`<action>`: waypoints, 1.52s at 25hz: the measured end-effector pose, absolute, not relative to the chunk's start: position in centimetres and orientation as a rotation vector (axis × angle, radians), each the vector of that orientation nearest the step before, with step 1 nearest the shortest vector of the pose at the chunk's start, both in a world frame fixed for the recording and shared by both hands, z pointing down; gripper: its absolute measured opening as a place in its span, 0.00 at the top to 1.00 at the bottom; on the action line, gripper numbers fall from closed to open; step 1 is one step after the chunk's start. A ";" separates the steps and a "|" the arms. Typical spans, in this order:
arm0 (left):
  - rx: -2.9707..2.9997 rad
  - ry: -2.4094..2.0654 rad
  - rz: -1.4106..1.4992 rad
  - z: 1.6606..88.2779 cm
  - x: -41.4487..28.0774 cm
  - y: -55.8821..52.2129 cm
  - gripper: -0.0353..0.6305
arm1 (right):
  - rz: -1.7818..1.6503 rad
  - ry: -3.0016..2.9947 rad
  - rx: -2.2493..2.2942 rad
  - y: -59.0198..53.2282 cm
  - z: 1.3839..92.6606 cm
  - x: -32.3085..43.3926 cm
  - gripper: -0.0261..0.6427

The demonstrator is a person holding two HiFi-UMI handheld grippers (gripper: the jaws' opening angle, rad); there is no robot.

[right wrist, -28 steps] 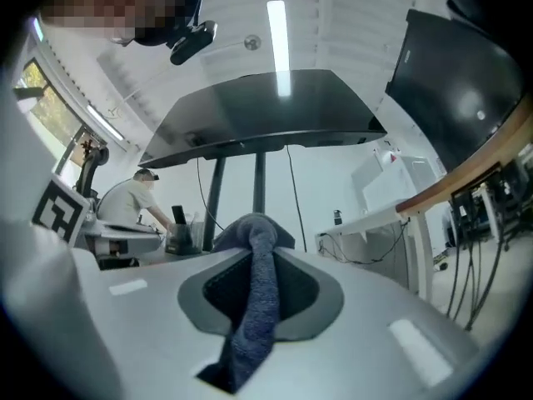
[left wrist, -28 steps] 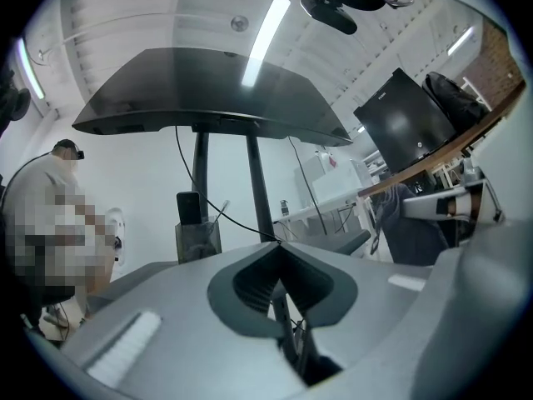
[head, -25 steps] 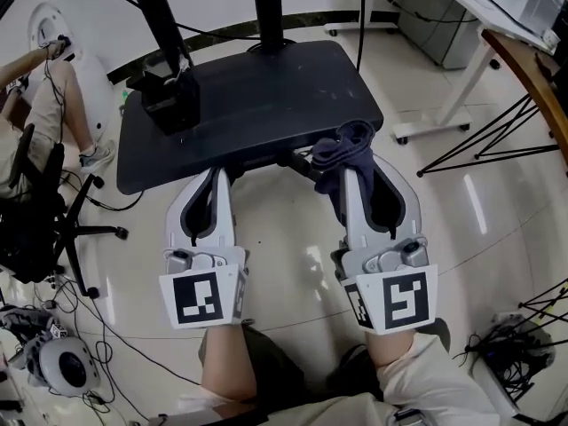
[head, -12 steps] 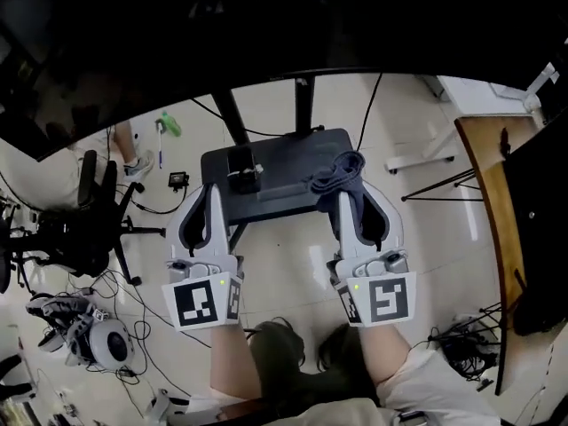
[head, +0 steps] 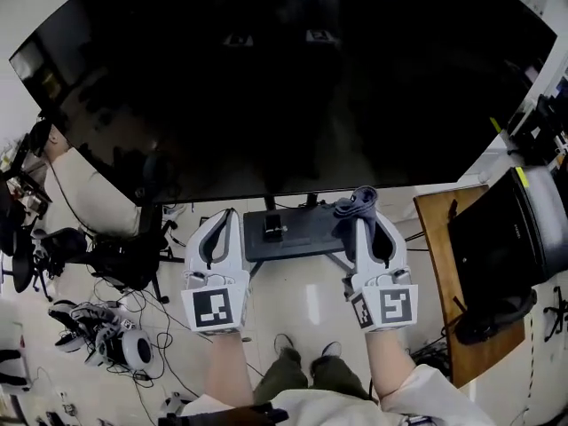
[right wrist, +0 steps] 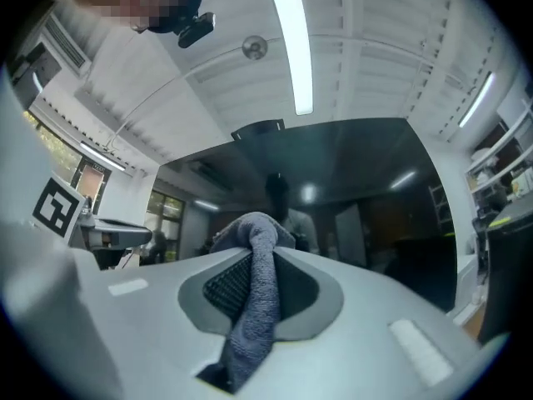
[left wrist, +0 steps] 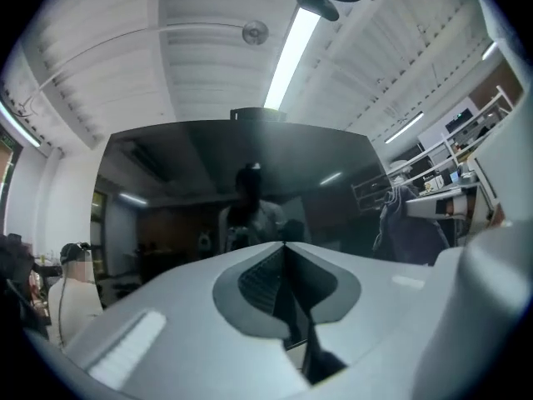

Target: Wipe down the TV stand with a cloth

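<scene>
Right gripper [head: 360,222] clamped on the one grey cloth [head: 355,201]; left gripper [head: 222,217] pressed shut on nothing.
The two grippers point at the single dark TV stand base [head: 302,231], which sits under one large black TV screen [head: 284,87]. The cloth bunches at the base's right end; contact unclear. One small box [head: 273,230] sits on the base. A chair [head: 114,257] and cables [head: 93,313] lie left, a wooden table [head: 442,264] right.

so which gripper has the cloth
The right gripper: the grey cloth is pinched between its fingers and bunches out past their tips. The left gripper has its fingers closed together with nothing between them.
</scene>
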State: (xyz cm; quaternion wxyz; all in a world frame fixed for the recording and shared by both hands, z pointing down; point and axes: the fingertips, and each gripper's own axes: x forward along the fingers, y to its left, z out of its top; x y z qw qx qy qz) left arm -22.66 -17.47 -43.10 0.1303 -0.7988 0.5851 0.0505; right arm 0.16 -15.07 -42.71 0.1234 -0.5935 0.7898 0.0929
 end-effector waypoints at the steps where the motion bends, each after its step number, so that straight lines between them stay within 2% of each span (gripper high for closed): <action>1: -2.320 1.711 0.146 -44.6 -23.6 -16.9 0.79 | 0.280 2.312 -1.732 -14.5 -44.3 -0.6 0.88; 4: -2.393 1.757 -0.037 -45.6 -25.0 -14.2 0.79 | 0.274 2.328 -1.724 -11.8 -46.8 -1.9 0.88; 9: -2.356 1.734 0.129 -50.2 -26.7 -7.7 0.79 | 0.259 2.340 -1.701 -5.0 -50.4 -3.6 0.88; 12: -2.323 1.726 0.202 -49.8 -26.7 -3.3 0.79 | 0.270 2.355 -1.670 -1.0 -50.5 -3.6 0.88; 18: -2.242 1.640 0.246 -44.1 -18.7 22.9 0.79 | 0.363 2.303 -1.602 24.8 -45.0 3.9 0.88; 22: -2.234 1.638 0.250 -42.4 -13.8 32.2 0.79 | 0.357 2.306 -1.591 33.8 -43.3 7.9 0.88; 26: -2.266 1.600 0.234 -42.1 -10.7 36.2 0.79 | 0.347 2.292 -1.600 38.0 -42.9 10.1 0.88; 38: -2.220 1.621 0.256 -43.8 -11.5 42.4 0.79 | 0.374 2.313 -1.587 43.9 -43.4 9.6 0.88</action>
